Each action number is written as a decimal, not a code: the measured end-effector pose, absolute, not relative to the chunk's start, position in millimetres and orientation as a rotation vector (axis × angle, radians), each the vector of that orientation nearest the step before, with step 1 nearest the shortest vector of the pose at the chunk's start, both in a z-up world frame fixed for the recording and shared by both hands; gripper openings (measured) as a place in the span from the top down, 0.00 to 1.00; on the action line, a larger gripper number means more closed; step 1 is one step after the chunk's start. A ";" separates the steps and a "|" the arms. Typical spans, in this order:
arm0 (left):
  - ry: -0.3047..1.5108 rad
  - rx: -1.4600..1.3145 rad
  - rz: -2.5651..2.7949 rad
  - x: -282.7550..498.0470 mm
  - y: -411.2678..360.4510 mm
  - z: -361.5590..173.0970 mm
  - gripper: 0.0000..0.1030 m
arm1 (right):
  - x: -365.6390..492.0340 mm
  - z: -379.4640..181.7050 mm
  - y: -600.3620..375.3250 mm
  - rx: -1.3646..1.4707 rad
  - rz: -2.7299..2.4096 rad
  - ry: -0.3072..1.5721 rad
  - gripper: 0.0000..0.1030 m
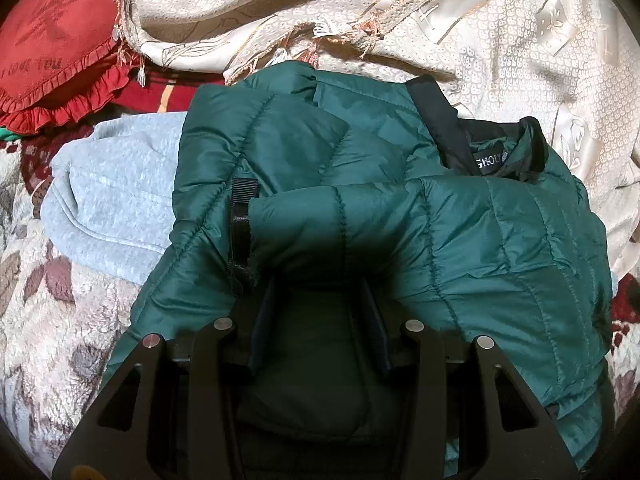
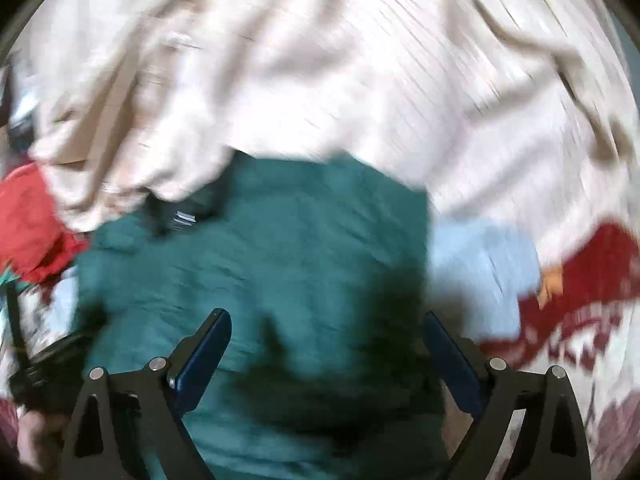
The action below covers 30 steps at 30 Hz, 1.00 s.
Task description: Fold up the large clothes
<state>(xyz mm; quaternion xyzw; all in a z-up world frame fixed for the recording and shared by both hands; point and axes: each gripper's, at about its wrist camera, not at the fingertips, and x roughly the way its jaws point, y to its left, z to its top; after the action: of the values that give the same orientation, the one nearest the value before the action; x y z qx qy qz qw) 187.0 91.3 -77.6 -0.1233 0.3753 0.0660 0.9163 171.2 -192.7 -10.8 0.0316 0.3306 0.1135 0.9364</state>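
A dark green quilted puffer jacket [image 1: 400,200] lies on the bed with its black collar and label at the far right. A sleeve is folded across its body. My left gripper [image 1: 318,296] sits low over the jacket's near part; green fabric fills the gap between its fingers and hides the tips. In the blurred right wrist view the same jacket [image 2: 280,240] lies below my right gripper [image 2: 326,320], whose blue-padded fingers [image 2: 208,344] stand wide apart with nothing between them.
A light blue garment [image 1: 112,200] lies under the jacket's left side. A red frilled cushion [image 1: 56,60] sits far left. A cream embroidered cover [image 1: 480,40] is bunched behind. The bed has a floral fleece blanket [image 1: 48,312].
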 end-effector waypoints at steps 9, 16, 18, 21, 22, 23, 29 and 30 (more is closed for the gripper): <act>0.768 -0.269 0.135 188.0 92.3 -79.7 0.59 | 197.0 -65.2 -135.5 -0.108 0.294 0.906 0.00; 0.766 -0.272 0.139 188.3 91.9 -80.4 0.59 | 188.9 -66.4 -141.5 -0.108 0.294 0.877 0.00; 0.766 -0.272 0.137 188.5 93.1 -80.5 0.59 | 185.6 -67.4 -144.6 -0.119 0.288 0.875 0.00; 0.767 -0.272 0.137 188.8 92.7 -80.3 0.59 | 186.2 -70.7 -142.6 -0.130 0.283 0.877 0.00; 0.767 -0.275 0.136 188.7 94.3 -80.4 0.59 | 187.0 -70.9 -140.9 -0.137 0.279 0.879 0.00; 0.768 -0.280 0.133 188.7 95.6 -80.0 0.59 | 188.5 -71.6 -137.4 -0.149 0.274 0.882 0.00; 0.886 -0.279 0.063 190.7 109.6 -58.0 0.57 | 179.8 -47.5 -146.7 -0.103 0.279 0.835 0.00; 0.903 -0.268 0.045 185.5 113.9 -49.6 0.57 | 172.4 -37.1 -152.6 -0.082 0.279 0.815 0.00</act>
<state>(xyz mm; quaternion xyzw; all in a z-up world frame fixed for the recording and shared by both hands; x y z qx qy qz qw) 185.5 113.9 -49.6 -0.1291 0.4352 0.0216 0.8908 172.4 -152.6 -37.1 -0.0398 0.3951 0.1352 0.9078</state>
